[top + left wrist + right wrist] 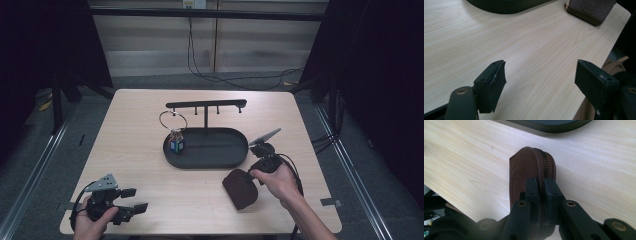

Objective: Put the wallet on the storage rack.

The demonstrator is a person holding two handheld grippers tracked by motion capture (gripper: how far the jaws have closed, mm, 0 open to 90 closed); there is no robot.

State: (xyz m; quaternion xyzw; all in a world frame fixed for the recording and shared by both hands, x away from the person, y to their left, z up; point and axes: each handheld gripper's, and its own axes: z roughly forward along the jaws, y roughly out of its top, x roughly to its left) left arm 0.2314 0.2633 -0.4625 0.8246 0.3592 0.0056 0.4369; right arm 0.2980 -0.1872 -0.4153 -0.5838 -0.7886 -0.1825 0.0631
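A brown zip pouch [240, 189] is at the table's front right. My right gripper [248, 175] is shut on its near edge, with a hand around the gripper body. In the right gripper view the two jaws [541, 185] pinch the pouch [524, 170] edge-on beside its zipper, and it stands tilted over the wood. My left gripper [135, 199] rests at the front left corner, open with nothing between its fingers. In the left gripper view its jaws [540, 72] stand wide apart over bare wood, with the pouch [590, 10] far off at the top right.
A black oval tray [210, 165] sits mid-table with a T-shaped hook stand [206, 104] rising from it. A large key ring [173, 121] with keys [176, 144] hangs from the stand's left end. The tray's rim [554, 125] lies just beyond the pouch. Cables trail on the floor behind.
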